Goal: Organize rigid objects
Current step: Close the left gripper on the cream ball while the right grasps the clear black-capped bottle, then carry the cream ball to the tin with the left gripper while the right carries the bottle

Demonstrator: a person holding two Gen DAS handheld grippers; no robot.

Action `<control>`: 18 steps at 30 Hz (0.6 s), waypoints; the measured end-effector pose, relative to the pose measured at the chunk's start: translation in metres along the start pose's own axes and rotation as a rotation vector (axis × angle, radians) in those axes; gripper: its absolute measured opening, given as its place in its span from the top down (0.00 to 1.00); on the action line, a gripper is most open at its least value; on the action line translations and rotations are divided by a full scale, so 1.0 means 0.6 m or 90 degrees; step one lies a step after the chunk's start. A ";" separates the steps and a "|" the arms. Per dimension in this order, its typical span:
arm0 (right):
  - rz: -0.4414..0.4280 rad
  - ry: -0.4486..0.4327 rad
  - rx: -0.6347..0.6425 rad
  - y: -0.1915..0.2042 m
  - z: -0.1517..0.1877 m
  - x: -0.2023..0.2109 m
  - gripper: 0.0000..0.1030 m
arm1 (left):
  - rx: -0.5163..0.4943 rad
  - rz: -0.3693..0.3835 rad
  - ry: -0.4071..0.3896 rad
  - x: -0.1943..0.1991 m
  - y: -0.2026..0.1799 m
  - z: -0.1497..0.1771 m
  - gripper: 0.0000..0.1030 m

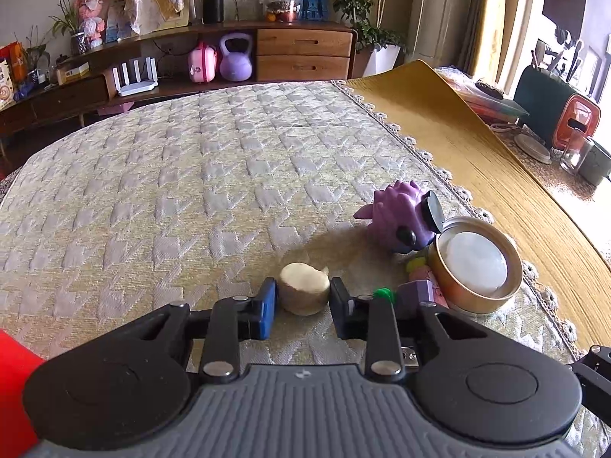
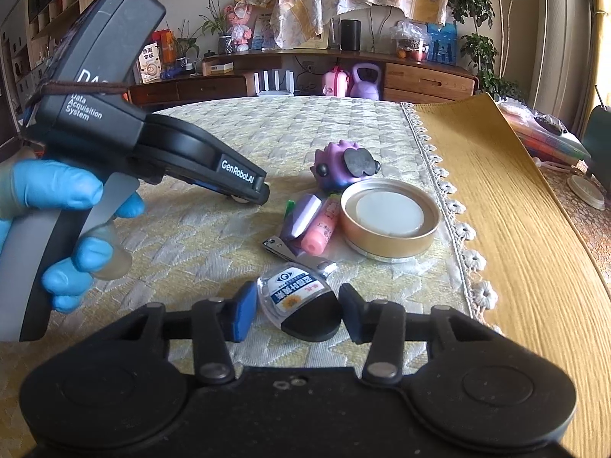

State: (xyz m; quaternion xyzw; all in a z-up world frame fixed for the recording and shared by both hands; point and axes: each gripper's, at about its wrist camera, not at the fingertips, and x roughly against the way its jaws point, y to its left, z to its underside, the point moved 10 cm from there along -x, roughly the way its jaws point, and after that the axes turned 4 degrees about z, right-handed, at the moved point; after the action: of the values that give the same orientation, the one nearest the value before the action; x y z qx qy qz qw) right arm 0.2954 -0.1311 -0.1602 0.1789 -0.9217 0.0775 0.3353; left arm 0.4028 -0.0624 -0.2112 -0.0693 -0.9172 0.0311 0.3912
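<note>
Fingers of the left gripper [image 1: 303,307] are flanking a pale, round stone-like lump [image 1: 304,287] sitting on the quilted tablecloth [image 1: 191,175] in the left wrist view; both pads are lying right against its sides, though a firm pinch is not certain. Just to the right, a purple spiky toy [image 1: 397,215] is resting beside a round gold tin [image 1: 477,263]. In the right wrist view, the right gripper [image 2: 296,315] is straddling a small clear bottle with a black cap [image 2: 299,303]; its left pad is touching the bottle while the right pad is standing slightly apart. Beyond it, a nail clipper [image 2: 298,257], a purple block [image 2: 301,215] and a pink tube [image 2: 322,225] are lying together. A blue-gloved hand [image 2: 57,206] is gripping the left gripper's handle.
</note>
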 end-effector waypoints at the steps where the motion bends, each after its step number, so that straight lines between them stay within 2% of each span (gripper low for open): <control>1: -0.001 -0.001 -0.003 0.000 0.000 0.003 0.55 | 0.006 -0.001 0.003 0.003 0.002 0.002 0.72; 10: -0.015 -0.005 -0.036 0.013 -0.001 0.046 0.55 | 0.044 -0.001 0.007 0.068 0.012 0.028 0.72; 18: -0.033 -0.021 -0.035 0.044 -0.014 0.096 0.55 | 0.055 0.004 -0.001 0.152 0.012 0.049 0.72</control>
State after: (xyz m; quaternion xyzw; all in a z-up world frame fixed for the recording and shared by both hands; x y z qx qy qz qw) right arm 0.2492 -0.1204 -0.1171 0.1944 -0.9241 0.0408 0.3265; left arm 0.3201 -0.0414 -0.1673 -0.0551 -0.9149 0.0721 0.3933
